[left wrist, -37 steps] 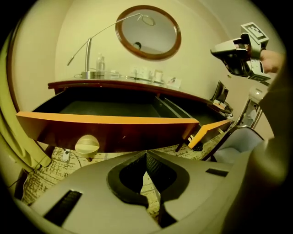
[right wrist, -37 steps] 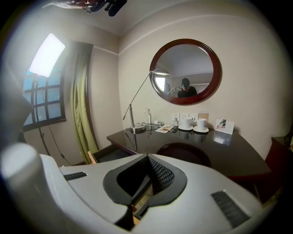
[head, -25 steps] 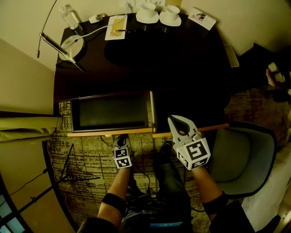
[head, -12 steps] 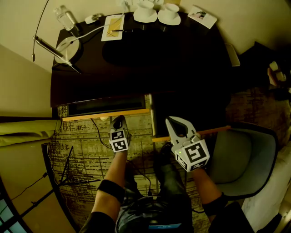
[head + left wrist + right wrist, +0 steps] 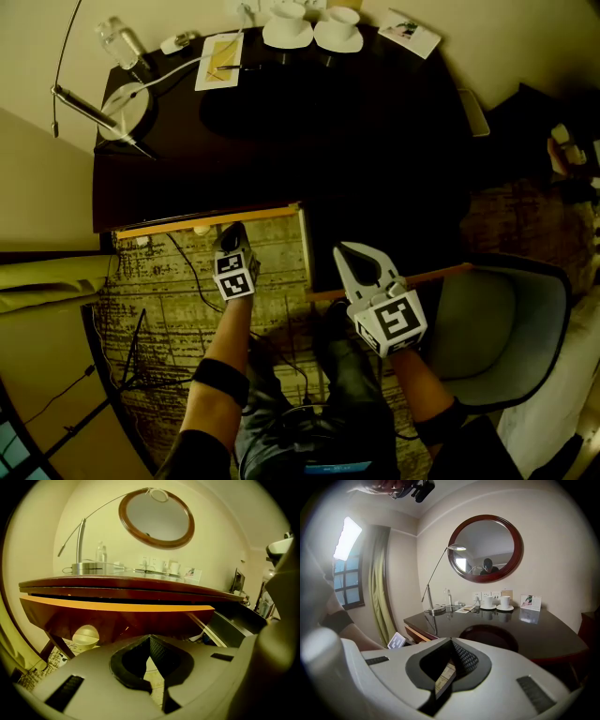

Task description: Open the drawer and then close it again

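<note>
Closed and empty, left gripper (image 5: 232,234) and right gripper (image 5: 352,255) are hovering before the dark glossy desk (image 5: 375,169). Its orange-edged wooden drawer (image 5: 187,223) is sitting almost home, risking jamming under an off-centre shove.

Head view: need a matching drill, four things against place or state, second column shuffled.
1 drawer
2 left gripper
3 cups
4 chair

A on saucers at the far edge of the desk
B almost fully in under the desk
C on the carpet, at the picture's right
D jaws shut, close to the drawer's front

Pairs: 1-B, 2-D, 3-A, 4-C
</note>
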